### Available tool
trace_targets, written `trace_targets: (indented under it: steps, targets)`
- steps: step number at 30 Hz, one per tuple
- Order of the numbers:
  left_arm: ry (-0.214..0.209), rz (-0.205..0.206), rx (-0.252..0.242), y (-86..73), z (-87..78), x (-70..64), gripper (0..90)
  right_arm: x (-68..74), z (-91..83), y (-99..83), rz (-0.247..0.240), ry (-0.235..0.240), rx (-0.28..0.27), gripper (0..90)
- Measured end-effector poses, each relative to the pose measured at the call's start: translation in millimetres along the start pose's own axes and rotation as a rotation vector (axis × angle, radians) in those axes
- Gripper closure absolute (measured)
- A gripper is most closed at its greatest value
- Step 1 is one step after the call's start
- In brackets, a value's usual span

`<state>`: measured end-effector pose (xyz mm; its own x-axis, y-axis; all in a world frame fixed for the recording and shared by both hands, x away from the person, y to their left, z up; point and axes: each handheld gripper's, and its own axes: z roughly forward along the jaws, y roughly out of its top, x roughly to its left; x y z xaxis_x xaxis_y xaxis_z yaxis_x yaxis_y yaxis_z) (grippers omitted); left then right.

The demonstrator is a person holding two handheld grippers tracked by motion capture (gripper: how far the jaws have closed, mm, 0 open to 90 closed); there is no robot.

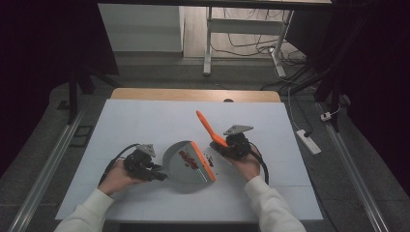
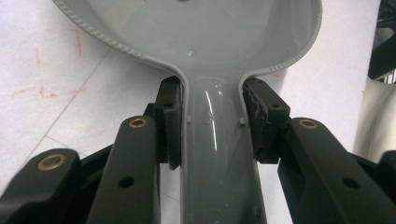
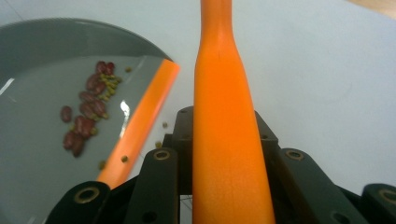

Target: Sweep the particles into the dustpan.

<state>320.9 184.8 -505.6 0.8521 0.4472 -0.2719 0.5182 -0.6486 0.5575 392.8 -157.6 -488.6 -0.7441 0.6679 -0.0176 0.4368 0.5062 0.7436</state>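
Note:
A grey dustpan (image 1: 180, 170) with an orange lip (image 1: 203, 161) lies at the middle of the table. My left gripper (image 1: 157, 175) is shut on its handle (image 2: 217, 158), one jaw on each side where the handle meets the pan (image 2: 210, 28). Red beans (image 3: 86, 116) and small green grains lie in the pan behind the lip (image 3: 140, 126). A few more beans (image 1: 210, 162) sit on the table just right of the lip. My right gripper (image 1: 220, 145) is shut on an orange tool handle (image 3: 226, 116) that slants up and away (image 1: 208, 126). The tool's working end is hidden.
The white table top (image 1: 145, 121) has bare room to the left, the back and the right. A wooden strip (image 1: 193, 94) runs along its far edge. Beyond it are a desk frame (image 1: 209, 43) and floor cables (image 1: 300, 82).

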Motion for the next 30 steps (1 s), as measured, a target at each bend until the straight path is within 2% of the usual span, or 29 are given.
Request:
trace_targets:
  steps: [7, 10, 13, 15, 18, 21, 23, 25, 28, 30]
  targets:
    - [-0.003, 0.005, 0.004, -2.0, 0.5, -4.6, 61.2, -2.2, -0.3, -11.9, 0.03, -0.024, 0.025, 70.8]
    - [-0.004, 0.002, 0.008, -1.2, 1.9, -6.0, 61.2, 0.6, 2.7, -14.2, 0.044, -0.013, 0.024, 70.8]
    - [-0.004, 0.005, 0.013, -0.5, 4.0, -7.5, 61.2, 7.4, 5.5, -14.8, 0.053, 0.028, 0.013, 70.8]
    - [-0.004, 0.007, 0.017, -0.1, 5.0, -7.8, 61.2, 14.8, 6.2, -14.6, 0.031, 0.03, 0.017, 70.8]
    - [-0.002, 0.005, 0.014, 0.0, 5.9, -8.3, 61.2, 23.7, 7.3, -15.3, 0.031, 0.028, 0.007, 70.7]
    - [-0.001, 0.002, 0.009, 0.2, 5.1, -8.5, 61.2, 29.1, 8.1, -15.3, 0.024, 0.045, 0.001, 70.7]
    - [0.0, 0.003, 0.01, 0.2, 5.2, -8.6, 61.2, 32.0, 8.9, -15.2, 0.043, 0.073, -0.002, 70.8]
    - [0.001, 0.003, 0.012, 0.0, 5.5, -8.5, 61.2, 36.5, 9.9, -14.3, 0.042, 0.08, -0.004, 70.7]
    - [0.0, 0.003, 0.012, -0.2, 5.7, -8.3, 61.2, 43.3, 9.9, -12.0, 0.063, 0.117, -0.019, 70.7]
    - [-0.002, 0.004, 0.014, -0.1, 6.1, -8.1, 61.2, 48.4, 9.1, -9.0, 0.079, 0.169, -0.038, 70.8]
